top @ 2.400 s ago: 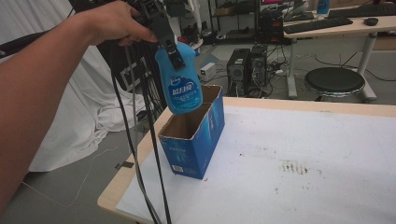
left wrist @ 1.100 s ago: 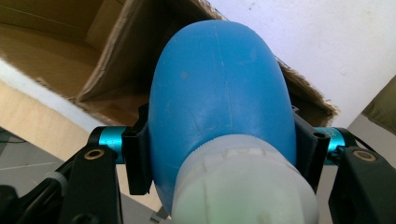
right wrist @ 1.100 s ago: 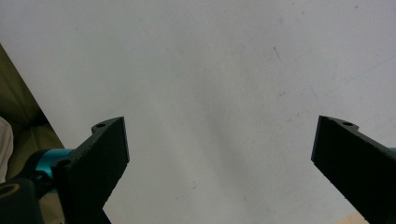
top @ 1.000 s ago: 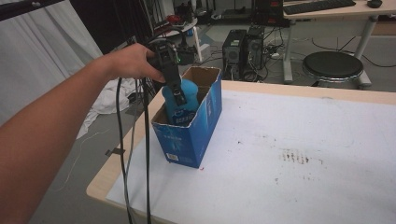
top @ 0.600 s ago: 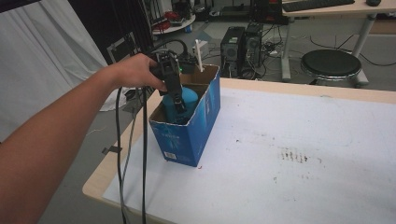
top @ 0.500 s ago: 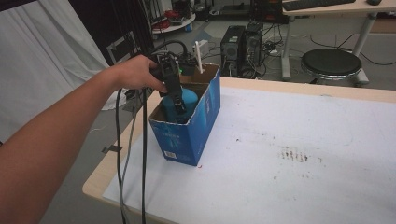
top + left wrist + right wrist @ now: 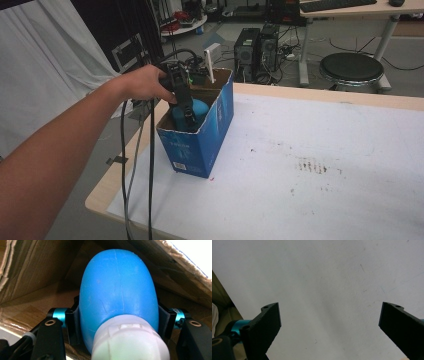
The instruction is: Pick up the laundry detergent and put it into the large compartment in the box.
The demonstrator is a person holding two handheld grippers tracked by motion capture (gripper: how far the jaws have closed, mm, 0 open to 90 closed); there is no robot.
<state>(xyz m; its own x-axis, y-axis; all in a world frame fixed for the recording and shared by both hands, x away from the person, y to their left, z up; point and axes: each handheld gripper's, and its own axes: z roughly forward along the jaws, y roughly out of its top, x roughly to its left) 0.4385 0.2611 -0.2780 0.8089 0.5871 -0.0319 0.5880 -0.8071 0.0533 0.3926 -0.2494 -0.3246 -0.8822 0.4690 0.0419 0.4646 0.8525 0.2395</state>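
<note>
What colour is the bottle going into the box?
The bottle is bright blue with a white cap; it shows best in the left gripper view.

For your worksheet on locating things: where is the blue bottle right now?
High view, left side: the blue bottle sits inside the blue box, clamped by the left gripper.

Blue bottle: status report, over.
Left gripper shut on blue bottle, inside the blue carton. Right gripper open over bare table. Nothing in the way.
</note>
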